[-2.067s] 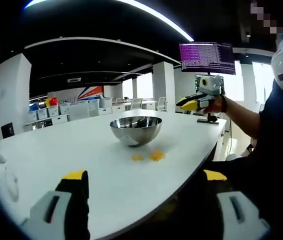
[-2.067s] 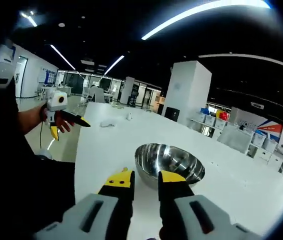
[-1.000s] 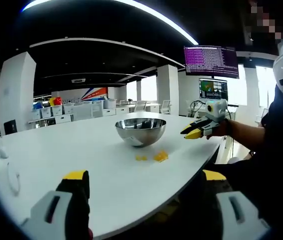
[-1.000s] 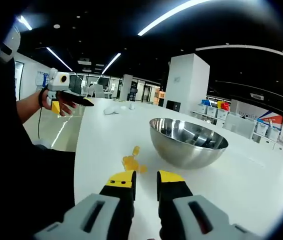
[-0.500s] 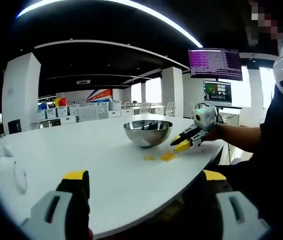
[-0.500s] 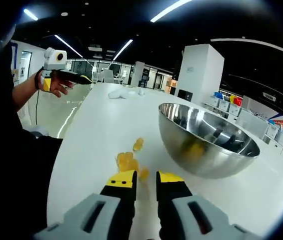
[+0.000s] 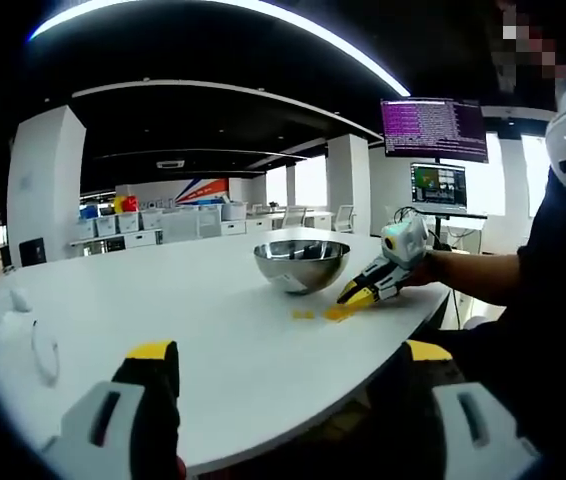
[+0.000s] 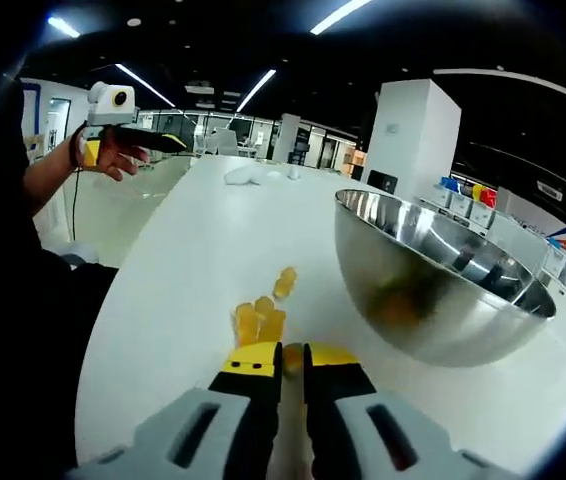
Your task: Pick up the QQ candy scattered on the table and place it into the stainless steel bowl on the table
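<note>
Right gripper view: right gripper (image 8: 291, 358) low-centre, jaws narrow, prob. pinching one QQ candy (image 8: 292, 357); more candy (image 8: 260, 318) above it, stainless steel bowl (image 8: 443, 275) at right. Left gripper (image 7: 283, 365) wide apart, over table (image 7: 183, 300) edge.

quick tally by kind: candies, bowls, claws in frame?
QQ candies on table: about 4, clustered and hard to separate
QQ candy between right claw tips: 1
Stainless steel bowl: 1
Claws: 2, counting left claw
Total: about 8
</note>
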Demonstrator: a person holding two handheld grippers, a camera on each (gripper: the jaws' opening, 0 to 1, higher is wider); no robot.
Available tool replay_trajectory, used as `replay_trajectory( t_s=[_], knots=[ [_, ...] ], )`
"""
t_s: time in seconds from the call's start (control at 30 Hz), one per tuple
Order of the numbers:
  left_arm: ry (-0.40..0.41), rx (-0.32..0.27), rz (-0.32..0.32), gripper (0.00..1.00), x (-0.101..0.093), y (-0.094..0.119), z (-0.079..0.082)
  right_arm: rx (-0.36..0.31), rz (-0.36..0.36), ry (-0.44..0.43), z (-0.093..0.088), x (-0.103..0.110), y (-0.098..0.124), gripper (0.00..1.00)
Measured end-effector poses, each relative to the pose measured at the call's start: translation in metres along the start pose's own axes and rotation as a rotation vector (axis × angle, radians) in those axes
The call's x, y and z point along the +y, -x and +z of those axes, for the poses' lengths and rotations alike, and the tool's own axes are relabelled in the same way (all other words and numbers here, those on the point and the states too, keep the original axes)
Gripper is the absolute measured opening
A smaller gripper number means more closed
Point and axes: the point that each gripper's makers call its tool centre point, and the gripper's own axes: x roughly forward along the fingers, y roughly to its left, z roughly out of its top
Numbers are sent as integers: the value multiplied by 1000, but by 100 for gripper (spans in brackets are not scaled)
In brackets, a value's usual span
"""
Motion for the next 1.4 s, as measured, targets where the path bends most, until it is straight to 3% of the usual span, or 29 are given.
replay_trajectory(
  t_s=[0.2, 0.43, 0.77, 1.07, 1.23, 1.4],
  knots=[
    [0, 0, -4, 91, -2, -1, 0, -2, -1, -2, -1, -1, 3, 9],
    [-1, 0, -7, 91, -4, -3, 1, -39, -29, -14, 9, -6, 21, 9],
    [-4, 7, -33, 91, -13, -16, 1, -114, -113, -44, 26, -13, 93, 9],
    [-13, 15, -75, 90, -28, -35, 4, -172, -218, -117, 19, -22, 167, 9],
    [-17, 24, -94, 90, -35, -44, 4, -161, -257, -137, 3, -27, 186, 9],
    [-24, 24, -107, 90, -39, -49, 8, -159, -279, -154, -3, -33, 191, 9]
  ],
)
